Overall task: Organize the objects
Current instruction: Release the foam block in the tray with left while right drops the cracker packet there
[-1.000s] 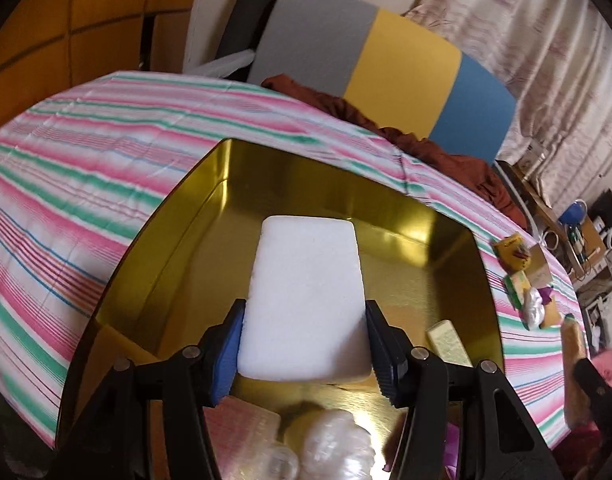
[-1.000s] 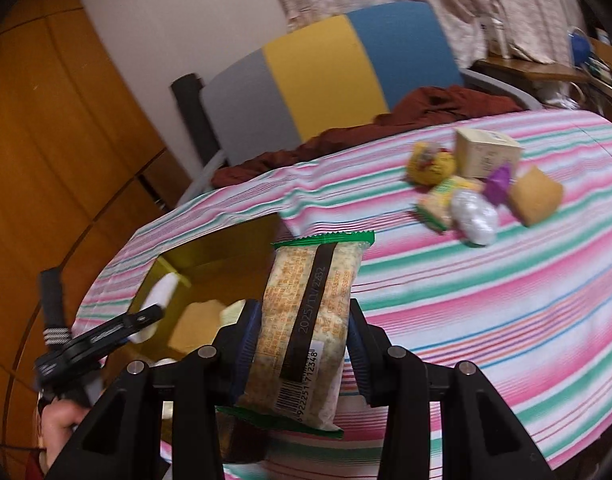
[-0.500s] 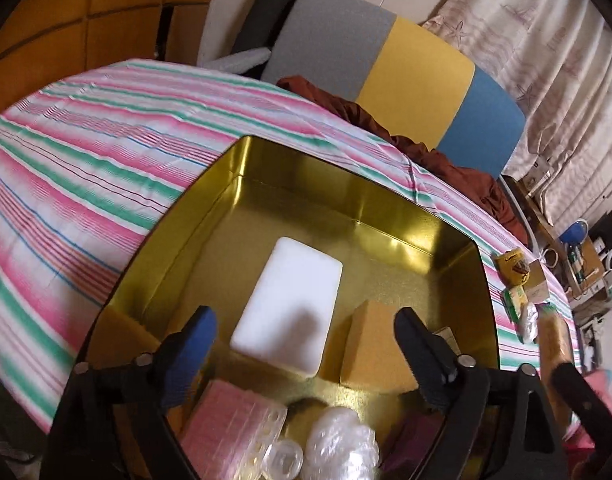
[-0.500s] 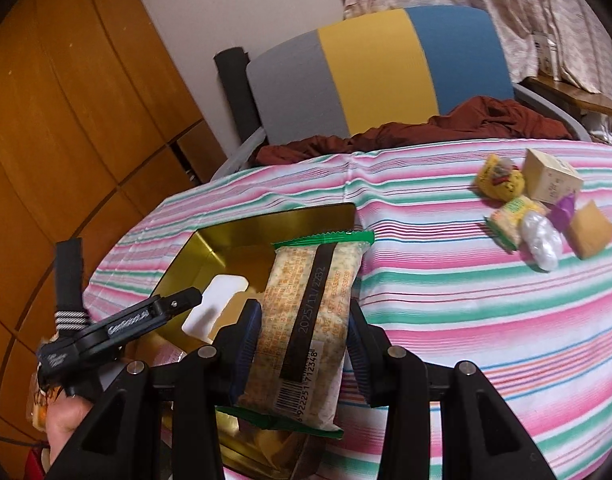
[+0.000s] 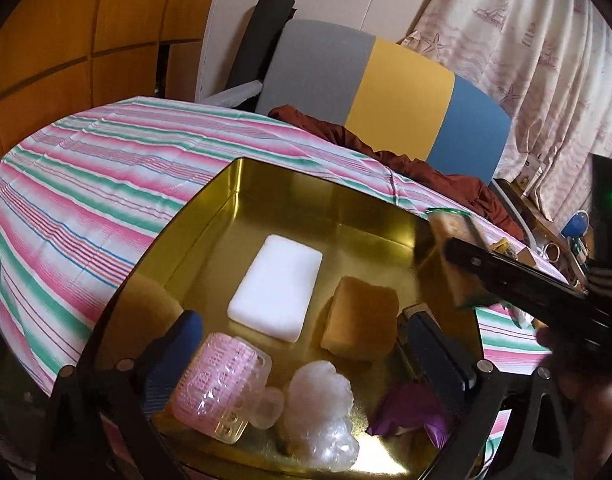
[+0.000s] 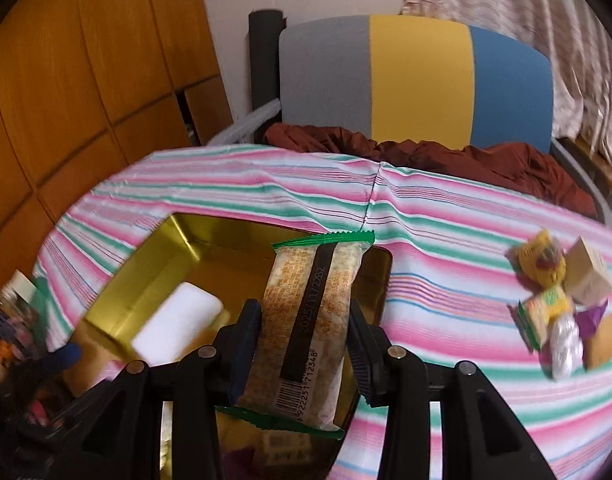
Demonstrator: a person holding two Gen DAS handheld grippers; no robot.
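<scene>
A gold tin tray sits on the striped tablecloth; it also shows in the right wrist view. In it lie a white block, a tan sponge, a pink clear-wrapped pack, a clear plastic wad and a purple wrapper. My left gripper is open and empty above the tray's near part. My right gripper is shut on a snack packet and holds it over the tray's right side; the packet shows in the left wrist view.
Several small items lie in a cluster on the cloth at the right: a yellow packet, a cream box, a clear wad and a tan cube. A grey, yellow and blue chair stands behind the table.
My left gripper let go of the white block, opened wide and drew back. My right gripper carried the snack packet left, over the tray.
</scene>
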